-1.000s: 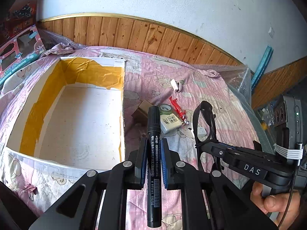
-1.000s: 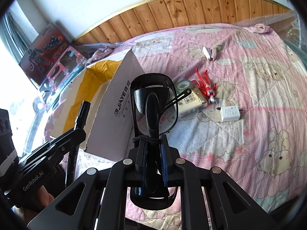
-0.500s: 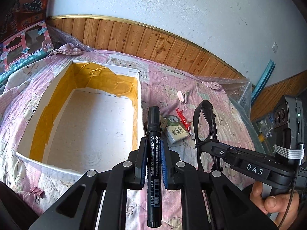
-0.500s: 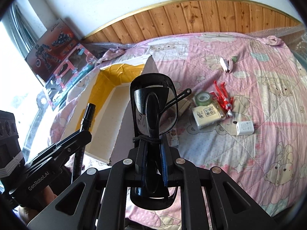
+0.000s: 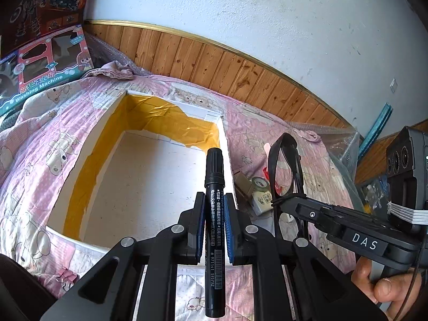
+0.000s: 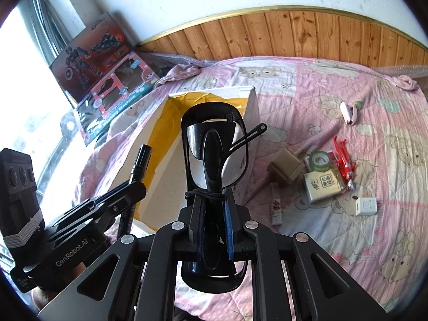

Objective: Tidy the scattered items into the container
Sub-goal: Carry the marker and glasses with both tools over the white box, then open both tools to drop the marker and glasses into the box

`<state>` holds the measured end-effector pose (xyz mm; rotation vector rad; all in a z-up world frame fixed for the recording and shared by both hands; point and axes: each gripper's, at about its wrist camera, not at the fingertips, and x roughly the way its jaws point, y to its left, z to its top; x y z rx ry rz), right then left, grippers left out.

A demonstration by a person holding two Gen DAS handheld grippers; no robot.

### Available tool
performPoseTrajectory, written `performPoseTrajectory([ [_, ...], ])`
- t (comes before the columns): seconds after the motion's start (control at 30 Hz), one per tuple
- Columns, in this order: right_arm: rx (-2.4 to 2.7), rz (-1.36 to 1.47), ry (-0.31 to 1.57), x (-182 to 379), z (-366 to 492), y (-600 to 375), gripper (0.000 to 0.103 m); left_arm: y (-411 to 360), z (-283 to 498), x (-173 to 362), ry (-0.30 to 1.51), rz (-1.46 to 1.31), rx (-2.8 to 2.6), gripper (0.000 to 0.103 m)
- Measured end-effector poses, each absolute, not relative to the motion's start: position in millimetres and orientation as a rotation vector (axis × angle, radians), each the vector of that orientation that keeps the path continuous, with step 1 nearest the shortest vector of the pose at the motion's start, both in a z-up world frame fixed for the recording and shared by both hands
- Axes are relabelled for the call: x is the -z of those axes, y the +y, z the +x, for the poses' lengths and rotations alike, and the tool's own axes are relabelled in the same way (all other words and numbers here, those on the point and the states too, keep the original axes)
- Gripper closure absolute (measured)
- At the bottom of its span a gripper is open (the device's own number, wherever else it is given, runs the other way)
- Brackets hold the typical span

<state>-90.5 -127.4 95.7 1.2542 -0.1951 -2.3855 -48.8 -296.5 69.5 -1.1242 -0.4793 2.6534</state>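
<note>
over the box (image 5: 149, 187), left hand-held gripper (image 5: 214, 223) clamps a marker (image 5: 214, 214), right hand-held gripper (image 6: 214, 214) clamps glasses (image 6: 214, 149), lenses half hidden.

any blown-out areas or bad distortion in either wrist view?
Right wrist view: window at left is blown out to white, and the glasses lens shows glare. Left wrist view: evenly lit, with the marker label sharp. Both views: fisheye bends the wood paneling and darkens the corners.
</note>
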Motion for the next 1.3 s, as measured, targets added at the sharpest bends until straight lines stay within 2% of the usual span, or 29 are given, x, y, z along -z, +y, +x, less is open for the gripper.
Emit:
performPoseTrajectory([
  [0.63, 2.292, 1.264, -0.107, -89, -137, -202, 0.09, -355, -88, -59, -0.541, -1.181, -2.735, 0.089],
  [1.3, 2.271, 1.424, 0.044, -47, -218, -228, 0.089, -357, -176, -31, -0.46, -1.451, -2.663, 0.089],
])
